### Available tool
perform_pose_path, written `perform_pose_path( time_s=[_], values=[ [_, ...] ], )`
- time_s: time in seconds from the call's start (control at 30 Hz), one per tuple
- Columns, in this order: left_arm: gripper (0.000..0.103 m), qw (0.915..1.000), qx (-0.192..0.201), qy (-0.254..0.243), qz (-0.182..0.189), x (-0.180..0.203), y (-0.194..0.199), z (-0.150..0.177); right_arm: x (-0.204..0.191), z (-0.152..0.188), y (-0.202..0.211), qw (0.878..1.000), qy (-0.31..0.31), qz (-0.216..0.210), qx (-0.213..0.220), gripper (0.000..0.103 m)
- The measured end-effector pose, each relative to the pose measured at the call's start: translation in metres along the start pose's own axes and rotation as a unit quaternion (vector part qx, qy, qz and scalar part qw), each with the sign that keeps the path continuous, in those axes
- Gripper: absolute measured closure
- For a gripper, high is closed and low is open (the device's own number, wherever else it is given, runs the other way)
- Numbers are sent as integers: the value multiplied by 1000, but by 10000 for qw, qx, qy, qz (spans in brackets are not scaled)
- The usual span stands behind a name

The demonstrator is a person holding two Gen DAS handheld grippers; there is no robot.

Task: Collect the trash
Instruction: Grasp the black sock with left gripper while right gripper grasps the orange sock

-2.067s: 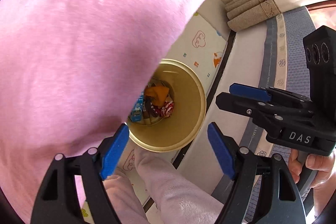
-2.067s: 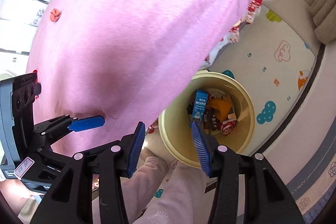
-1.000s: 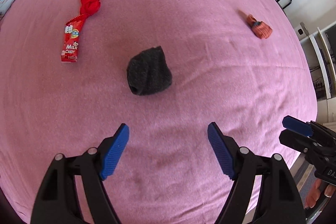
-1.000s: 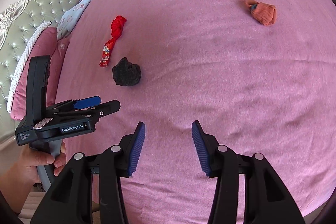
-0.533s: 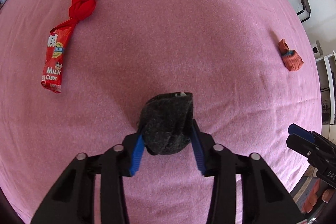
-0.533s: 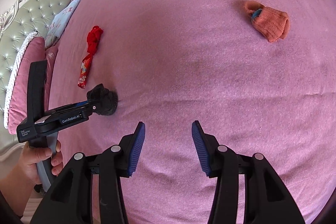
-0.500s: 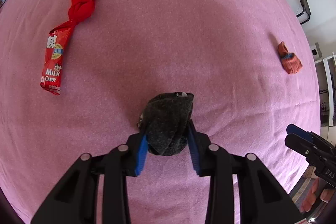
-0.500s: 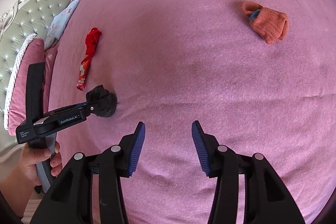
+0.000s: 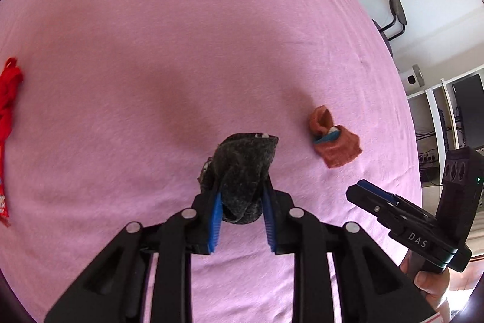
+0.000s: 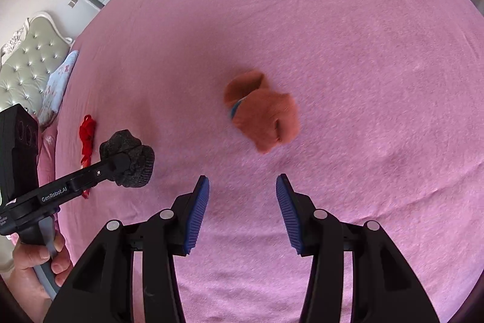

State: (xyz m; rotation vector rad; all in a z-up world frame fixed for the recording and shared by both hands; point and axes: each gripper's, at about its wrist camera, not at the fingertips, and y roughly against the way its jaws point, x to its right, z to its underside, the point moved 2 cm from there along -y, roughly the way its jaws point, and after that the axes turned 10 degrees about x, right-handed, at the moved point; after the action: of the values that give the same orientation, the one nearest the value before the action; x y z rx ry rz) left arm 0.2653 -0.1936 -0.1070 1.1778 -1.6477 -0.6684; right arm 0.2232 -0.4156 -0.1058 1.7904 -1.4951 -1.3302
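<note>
so the left tongs (image 9: 242, 214) are clenched on the dark grey sock (image 9: 242, 171), pinching only its lower bunched end while most of the fabric flops out past the tips; it looks lifted just off the pink bed (image 9: 151, 50), though I can't tell for sure if the far end is touching the cover; the right tongs (image 10: 242, 202) are spread wide with nothing in them, hovering near the orange sock (image 10: 263, 114), which lies loose on the bed and is a bit blurred in that view.

what could go wrong, imo: the grey one is soft and squishy, so a quick swing could let it slide out of the pads; the orange one is lumpy, so coming down off-centre might catch only a fold, or grab the bedcover along with it; also the red candy wrapper (image 9: 3, 171) and red knotted cloth (image 9: 10, 84) sit way off at the left edge, easy to forget.
</note>
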Motion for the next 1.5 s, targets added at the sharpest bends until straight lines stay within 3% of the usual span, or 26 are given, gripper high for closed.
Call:
perform_pose_path(
  time_s=[0.27,0.43,0.53,0.77,1.03,1.5],
  values=[
    [79,9991,-165,-359,138,54,-44,-10,36,-34,-26,9996,-272,51,73,57],
    [79,9989,-245,-374,132,61,-53,-6,41,-29,-37,9965,-678,-482,7,82],
    [79,9989,-267,-345,148,60,-52,-3,33,-24,-36,9956,-660,-660,39,88],
    [80,9989,-257,-319,206,59,-34,4,16,-5,-14,9976,-430,-499,219,91],
    [80,9967,-471,-599,281,55,4,55,8,58,29,9965,-736,-358,137,91],
    [80,9839,-967,-1338,684,61,79,195,1,206,130,9864,-1557,23,536,91]
  ],
)
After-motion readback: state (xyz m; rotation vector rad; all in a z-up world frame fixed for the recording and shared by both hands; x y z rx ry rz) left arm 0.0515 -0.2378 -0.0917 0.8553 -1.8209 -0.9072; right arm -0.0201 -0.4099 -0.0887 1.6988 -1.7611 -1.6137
